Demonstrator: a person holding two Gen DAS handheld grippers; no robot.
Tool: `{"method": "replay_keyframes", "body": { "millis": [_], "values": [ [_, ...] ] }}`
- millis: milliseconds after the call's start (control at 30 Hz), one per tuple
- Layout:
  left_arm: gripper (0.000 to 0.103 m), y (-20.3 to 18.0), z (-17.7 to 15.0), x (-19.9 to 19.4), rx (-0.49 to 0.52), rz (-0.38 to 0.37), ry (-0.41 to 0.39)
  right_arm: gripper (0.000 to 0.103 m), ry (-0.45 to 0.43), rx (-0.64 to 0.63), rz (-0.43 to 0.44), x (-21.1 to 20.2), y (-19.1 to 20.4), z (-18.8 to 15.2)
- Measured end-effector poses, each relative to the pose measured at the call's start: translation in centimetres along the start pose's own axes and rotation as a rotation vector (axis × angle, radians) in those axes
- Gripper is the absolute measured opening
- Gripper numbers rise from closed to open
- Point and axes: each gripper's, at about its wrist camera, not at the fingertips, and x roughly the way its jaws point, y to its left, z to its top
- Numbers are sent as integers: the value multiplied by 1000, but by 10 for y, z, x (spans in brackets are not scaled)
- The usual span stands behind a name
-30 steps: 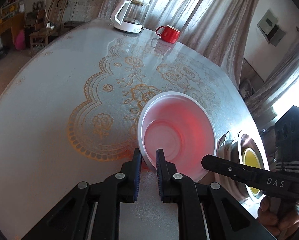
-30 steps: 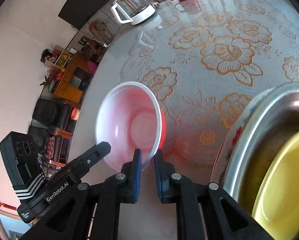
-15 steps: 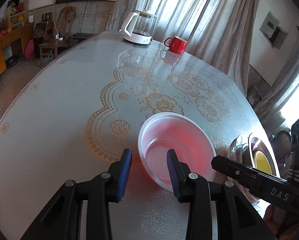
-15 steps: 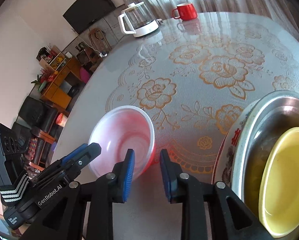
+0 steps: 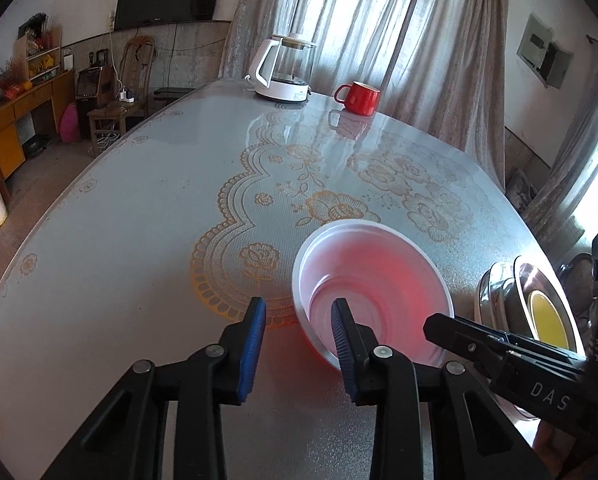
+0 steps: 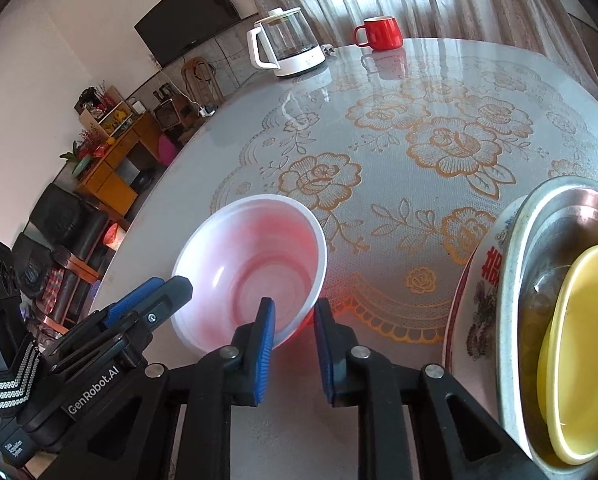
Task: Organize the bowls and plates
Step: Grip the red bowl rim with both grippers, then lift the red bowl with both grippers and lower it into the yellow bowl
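Plainly, both tools straddle the rim of the thin plastic bowl (image 5: 373,288), round, white inside with red glowing through its wall, which sits on the counter (image 5: 139,240), a glossy grey surface with a fine pebbled texture and a gold lace-and-rose pattern. The left tool (image 5: 298,338) has one blue ribbed pad inside the near rim and the other outside it; its jaws are closing, with clear space on either side of the wall. The right tool (image 6: 293,338) likewise spans the bowl's near edge, jaws closing, pads not yet pressing on it. Just beside the bowl on its right rests a stack: a white printed plate (image 6: 481,300) under a shiny steel dish (image 6: 515,280), with a smooth yellow bowl (image 6: 583,344) nested inside. Far across the counter stand a glass kettle (image 5: 281,70) on a white base and a red mug (image 5: 361,98), both well apart from the work. Pale curtains (image 5: 379,20) hang behind them.
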Motion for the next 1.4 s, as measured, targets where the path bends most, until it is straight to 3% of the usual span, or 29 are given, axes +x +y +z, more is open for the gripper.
{"method": "replay_keyframes", "body": {
  "millis": [167,600,1000,1100,1167,1400],
  "values": [
    [22,-4,-5,2,29,10,1,11,-1,-8,-5,3,0,-1],
    [22,-2,-8,3,6,-4,21,15,9,20,34,1,-3,-2],
    [25,3,-12,-7,-11,-4,-12,16,-6,16,34,0,-2,-7],
    [25,9,-12,-10,-37,-34,-13,11,-11,2,31,1,1,-7],
    [35,16,-12,-14,-64,-53,-28,9,-14,5,29,1,2,-6],
    [29,32,-21,-12,-95,-113,7,7,-9,3,47,1,5,-7]
  ]
}}
